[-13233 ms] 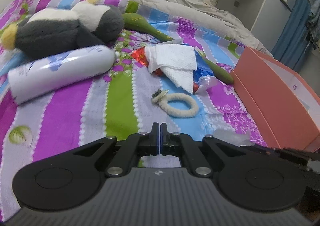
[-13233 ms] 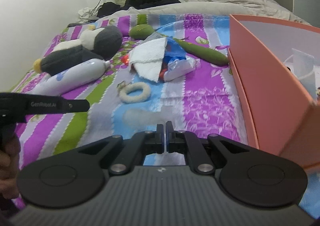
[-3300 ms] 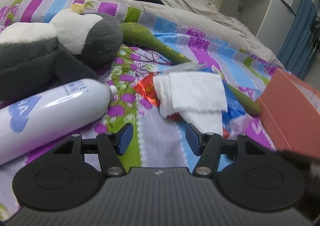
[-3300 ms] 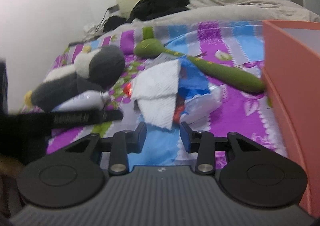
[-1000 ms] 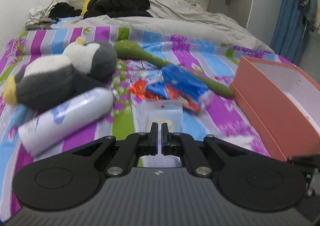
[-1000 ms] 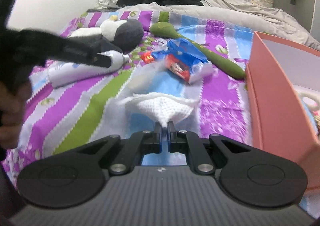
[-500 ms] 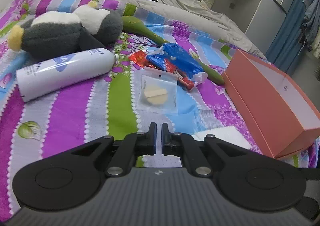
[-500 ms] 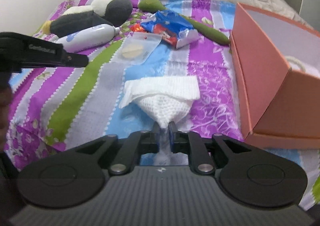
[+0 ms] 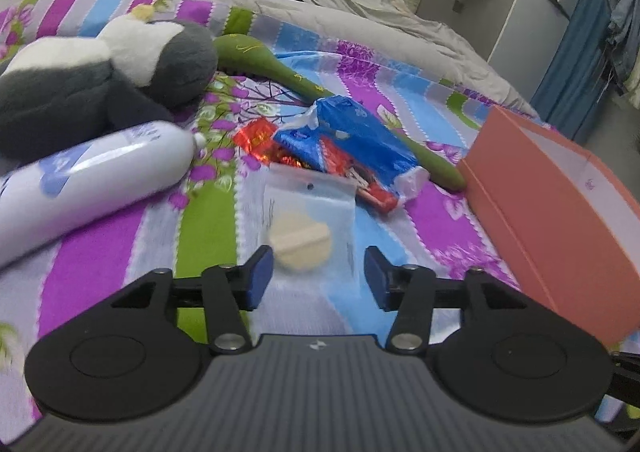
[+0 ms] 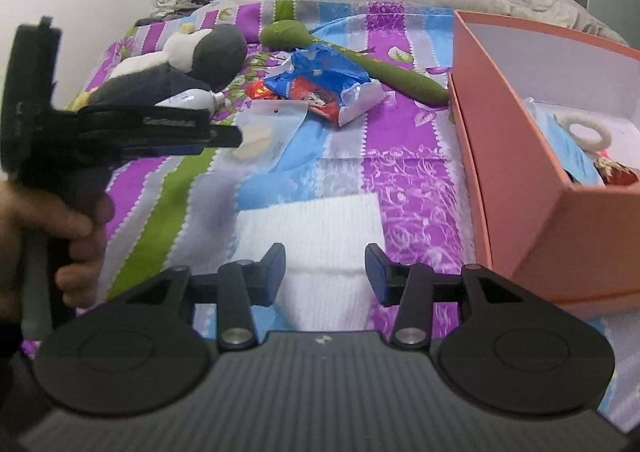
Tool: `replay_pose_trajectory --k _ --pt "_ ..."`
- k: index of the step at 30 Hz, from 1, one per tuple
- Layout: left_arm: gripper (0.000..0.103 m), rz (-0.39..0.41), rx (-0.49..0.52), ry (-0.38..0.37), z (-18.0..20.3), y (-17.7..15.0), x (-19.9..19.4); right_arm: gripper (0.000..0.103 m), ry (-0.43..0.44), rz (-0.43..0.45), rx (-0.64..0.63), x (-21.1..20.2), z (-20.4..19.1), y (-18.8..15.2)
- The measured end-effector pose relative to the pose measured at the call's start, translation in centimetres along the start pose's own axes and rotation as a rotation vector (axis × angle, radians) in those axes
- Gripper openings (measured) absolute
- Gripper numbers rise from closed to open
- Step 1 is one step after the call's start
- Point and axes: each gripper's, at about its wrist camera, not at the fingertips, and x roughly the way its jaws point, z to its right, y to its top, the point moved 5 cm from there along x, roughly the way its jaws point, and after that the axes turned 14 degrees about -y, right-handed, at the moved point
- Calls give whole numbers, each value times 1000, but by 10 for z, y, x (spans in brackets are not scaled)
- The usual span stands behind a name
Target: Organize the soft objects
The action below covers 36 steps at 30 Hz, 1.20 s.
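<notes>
A striped bedspread (image 9: 100,252) carries everything. The orange box (image 10: 516,179) sits at the right edge — a fluffy ring (image 10: 588,133) already lies inside. A penguin plush (image 9: 100,71) rests far left. The white cloth (image 10: 316,228) lies flat between the spread fingers of the right gripper (image 10: 325,266). The left gripper (image 9: 318,272) (also released, holding nothing) frames a bagged powder puff (image 9: 300,240).

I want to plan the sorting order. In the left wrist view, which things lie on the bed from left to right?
Plush penguin → white bottle → clear bag with a round pad → blue snack packet → pink box.
</notes>
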Motion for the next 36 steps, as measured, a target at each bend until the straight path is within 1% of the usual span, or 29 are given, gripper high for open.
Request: replay_pose_trajectory --k 2,3,8,10,12,13,16,18,21,24,25,27,29,30,32,34,36 --pt "62 -8 22 15 -3 4 13 55 -4 -2 -10 8 -2 4" --pt "62 -15 32 24 -4 5 19 56 -4 -1 -14 12 -2 5" --pt "63 -57 81 67 -12 3 49 57 37 2 -26 27 -7 9" --pt "63 -62 110 84 -14 1 56 57 18 -8 -45 36 -9 7" --pt "63 -59 123 83 -14 -2 60 57 5 -28 -60 46 -10 4" --pt "63 -60 124 83 -15 -3 62 59 2 -29 -65 50 -10 2" --pt "61 -63 122 85 -15 -5 64 59 -7 -14 -113 52 -15 -1" --pt "59 -64 125 85 -14 -5 64 59 -21 -5 -157 53 -20 -1" --pt "54 -59 129 94 -11 -6 63 58 -22 -2 -157 54 -20 -2" --pt "50 -56 121 92 -10 -6 61 52 -22 2 -157 53 -20 -2" --pt "49 -55 115 90 -11 -6 60 49 -21 3 -159 53 -20 -2" --pt "45 -47 90 82 -11 -5 56 39 -13 3 -170 51 -22 -2" --pt "39 -39 75 75 -11 -5 52 26 -13 1 -183 50 -22 -2" --pt "36 -37 72 74 -10 -4 50 24 -5 -3 -184 49 -22 -3" --pt "30 -36 71 72 -8 -4 45 13 -1 -8 -195 48 -23 -3" --pt "27 -34 65 72 -6 -4 40 8 -5 -8 -215 46 -26 -4" --pt "24 -29 56 70 -3 -4 34 7 -4 -7 -211 42 -26 -4"
